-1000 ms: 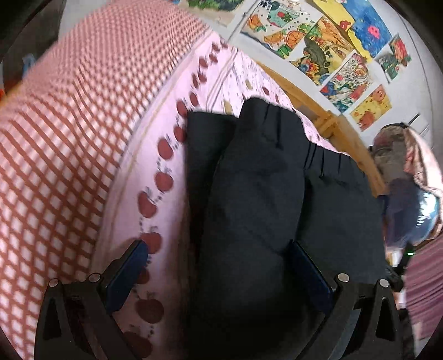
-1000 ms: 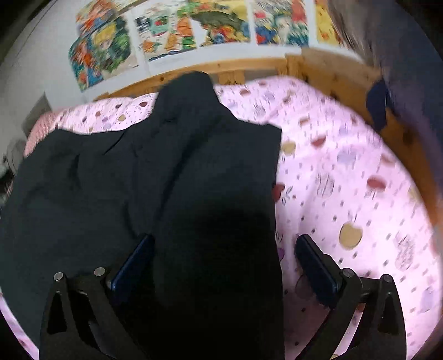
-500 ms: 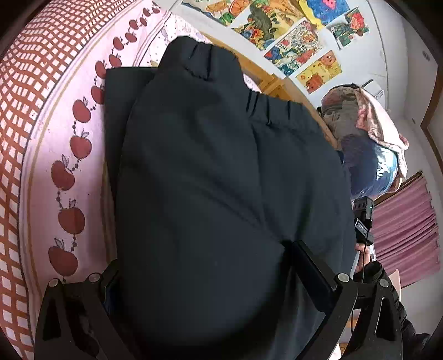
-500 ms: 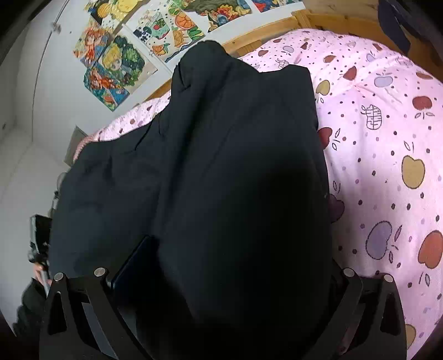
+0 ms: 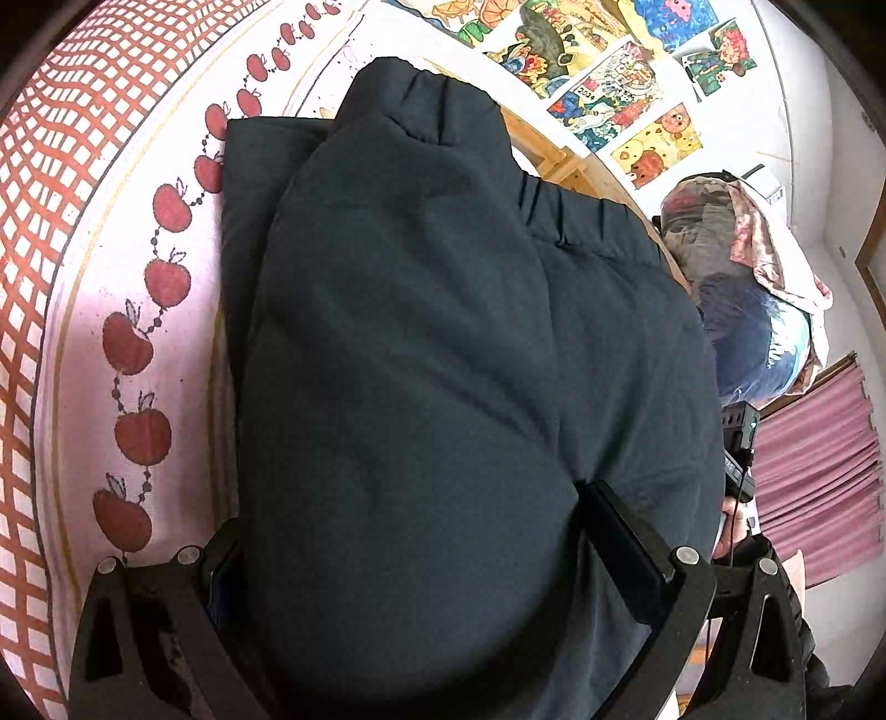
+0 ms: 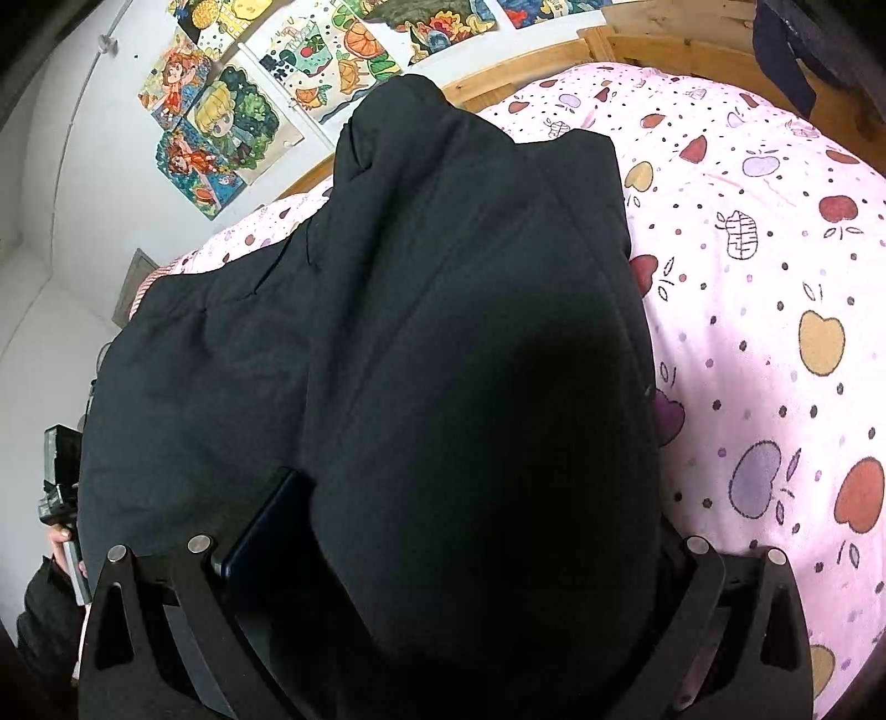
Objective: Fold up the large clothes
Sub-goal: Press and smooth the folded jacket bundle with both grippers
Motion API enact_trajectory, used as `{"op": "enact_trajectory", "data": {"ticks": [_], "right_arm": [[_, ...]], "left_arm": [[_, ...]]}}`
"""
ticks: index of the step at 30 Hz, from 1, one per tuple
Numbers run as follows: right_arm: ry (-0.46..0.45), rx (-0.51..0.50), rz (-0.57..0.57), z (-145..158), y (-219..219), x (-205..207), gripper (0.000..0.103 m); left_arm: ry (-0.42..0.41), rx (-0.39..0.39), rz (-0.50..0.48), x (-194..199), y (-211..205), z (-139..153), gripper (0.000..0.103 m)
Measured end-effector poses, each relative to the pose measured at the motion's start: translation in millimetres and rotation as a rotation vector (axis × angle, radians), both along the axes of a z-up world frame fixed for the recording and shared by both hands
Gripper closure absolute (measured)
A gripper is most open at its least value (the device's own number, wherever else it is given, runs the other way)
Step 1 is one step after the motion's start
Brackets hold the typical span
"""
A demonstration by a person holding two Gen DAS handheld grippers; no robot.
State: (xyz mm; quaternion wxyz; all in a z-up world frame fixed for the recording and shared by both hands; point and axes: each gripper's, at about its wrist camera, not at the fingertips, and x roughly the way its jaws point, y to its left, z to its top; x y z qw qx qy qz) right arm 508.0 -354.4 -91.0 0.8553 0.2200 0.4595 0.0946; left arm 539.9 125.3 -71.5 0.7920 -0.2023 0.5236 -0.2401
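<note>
one wall drawing [image 5: 603,105] seems to read "2024" — nothing else legible.

Dark navy trousers [image 5: 421,343], apple-print pink bedsheet [image 6: 775,288]

Bed w/ pink apple-print sheet [image 6: 775,288], wooden frame [image 6: 653,33] at 12 o'clock; white wall w/ drawings [image 6: 221,122]; pink curtain [image 5: 819,459] at 3.
</note>
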Motion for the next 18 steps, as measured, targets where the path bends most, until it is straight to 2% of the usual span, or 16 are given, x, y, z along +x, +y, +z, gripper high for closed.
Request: {"op": "enact_trajectory", "data": {"ticks": [8, 11, 14, 16, 17, 18], "right_arm": [[0.032, -0.027, -0.07, 5.6, 14.7, -5.8, 0.001], [0.013, -0.057, -0.102, 9.0, 20.5, -11.3, 0.006], [-0.015, -0.094, -0.128, 16.2, 29.6, -19.1, 0.024], [-0.022, -0.106, -0.132, 21.3, 31.9, -26.0, 0.041], [-0.022, -0.109, -0.135, 24.7, 33.2, -28.1, 0.045], [-0.021, -0.113, -0.14, 28.3, 33.7, -29.9, 0.054]], "left_arm": [[0.014, 0.065, 0.07, -4.2, -6.5, 4.8, 0.001], [0.007, 0.077, 0.088, -7.6, -7.9, 6.8, 0.011], [0.003, 0.095, 0.119, -11.4, -8.6, 12.5, 0.026], [0.001, 0.103, 0.138, -12.7, -11.2, 17.8, 0.036], [-0.003, 0.109, 0.144, -13.9, -12.9, 20.3, 0.042], [-0.009, 0.115, 0.147, -15.1, -13.7, 22.8, 0.048]]}}
